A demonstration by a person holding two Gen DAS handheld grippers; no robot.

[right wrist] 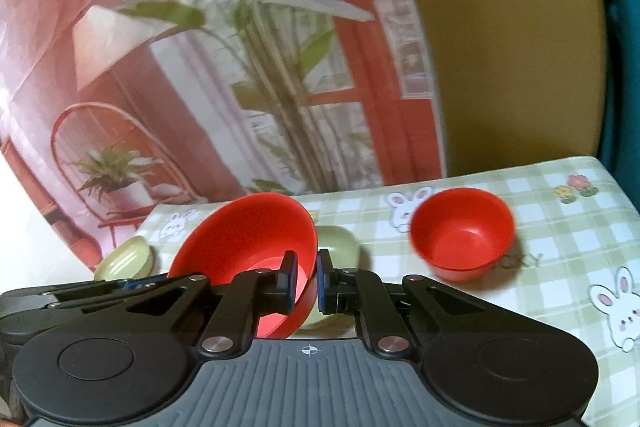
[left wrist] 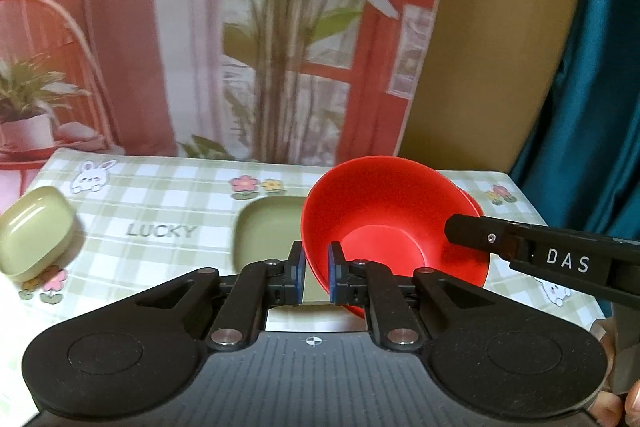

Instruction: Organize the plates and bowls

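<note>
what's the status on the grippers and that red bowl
Left gripper and right gripper both shut on the red bowl's rim, bowl tilted above the table. Second red bowl sits right. Green dish directly beneath.

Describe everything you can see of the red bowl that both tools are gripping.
The red bowl is round, smooth and matte, plastic-looking, with a flat paler base and nothing inside. It hangs tilted above the checked tablecloth. The left tool pinches its near rim and the right tool pinches the opposite rim. Behind it lies a green dish.
</note>
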